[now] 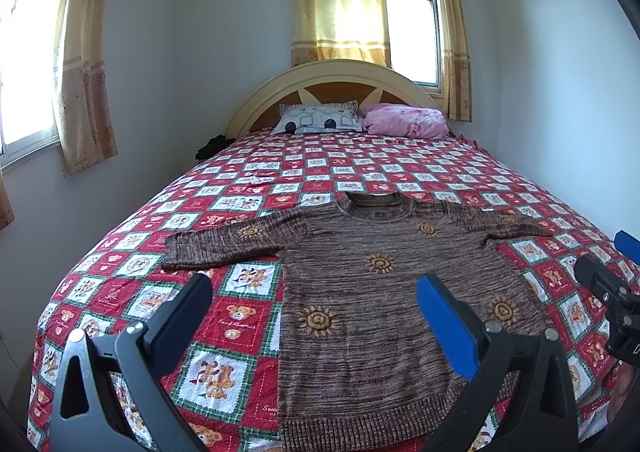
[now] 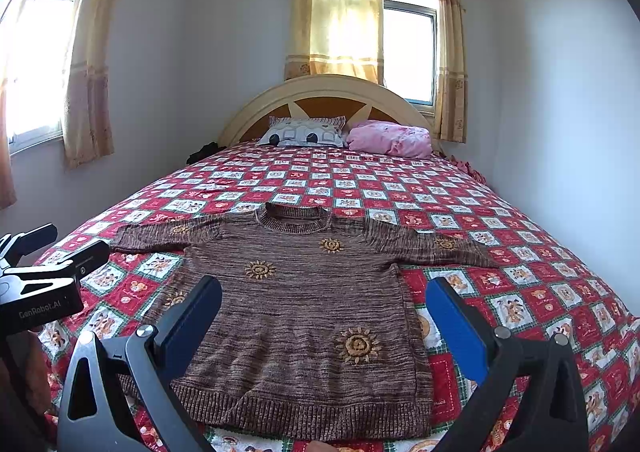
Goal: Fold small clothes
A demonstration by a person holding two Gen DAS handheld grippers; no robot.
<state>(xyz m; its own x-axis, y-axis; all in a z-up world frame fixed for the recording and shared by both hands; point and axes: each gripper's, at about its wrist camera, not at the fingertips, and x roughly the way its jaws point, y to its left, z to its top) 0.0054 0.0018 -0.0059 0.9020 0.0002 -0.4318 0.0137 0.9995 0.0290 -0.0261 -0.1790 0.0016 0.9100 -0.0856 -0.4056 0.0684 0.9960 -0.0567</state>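
Brown sweater (image 1: 372,292) flat; left gripper (image 1: 316,288), right gripper (image 2: 324,292) wide, empty

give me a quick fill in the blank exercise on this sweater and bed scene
1. The brown sweater lies flat on the quilt with both sleeves spread out, so it is not yet ____.
2. The left gripper and the right gripper hover above the sweater, both with jaws ____.
3. The sweater's neckline points toward the ____ of the bed.
4. The pink pillow lies beside a white patterned ____.

Missing words: folded; open; headboard; pillow
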